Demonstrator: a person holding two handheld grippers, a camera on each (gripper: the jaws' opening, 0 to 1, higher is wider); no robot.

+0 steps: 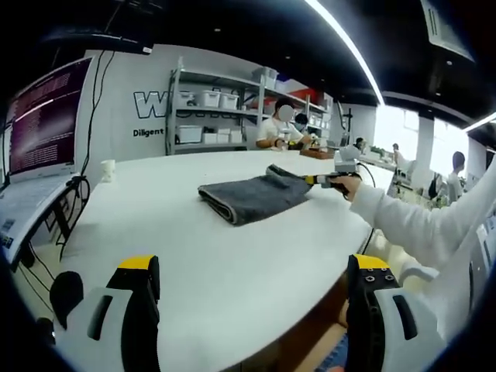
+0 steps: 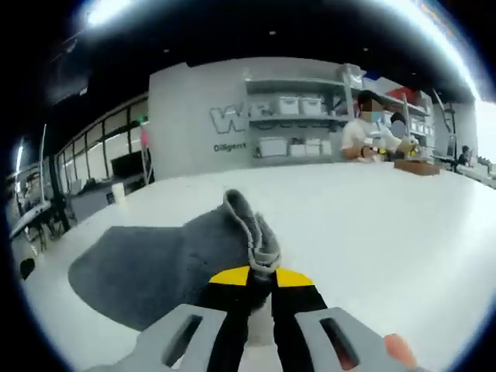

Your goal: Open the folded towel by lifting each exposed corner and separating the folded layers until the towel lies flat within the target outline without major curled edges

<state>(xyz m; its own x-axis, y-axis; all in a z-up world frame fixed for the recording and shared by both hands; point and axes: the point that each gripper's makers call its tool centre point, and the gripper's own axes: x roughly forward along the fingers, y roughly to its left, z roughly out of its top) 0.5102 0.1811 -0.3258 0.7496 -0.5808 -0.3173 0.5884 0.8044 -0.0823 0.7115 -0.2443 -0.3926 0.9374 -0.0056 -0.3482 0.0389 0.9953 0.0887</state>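
- Right gripper (image 2: 261,273): jaws closed on a raised corner of the grey towel (image 2: 155,267), which lies folded on the white table (image 2: 372,225).
- Left gripper (image 1: 252,291): jaws wide apart, holding nothing.
- Peel your corner slowly outward; avoid dragging lower layers.

Bright ceiling strip light (image 1: 345,43), window glare, fisheye edge warping, right gripper view blurred
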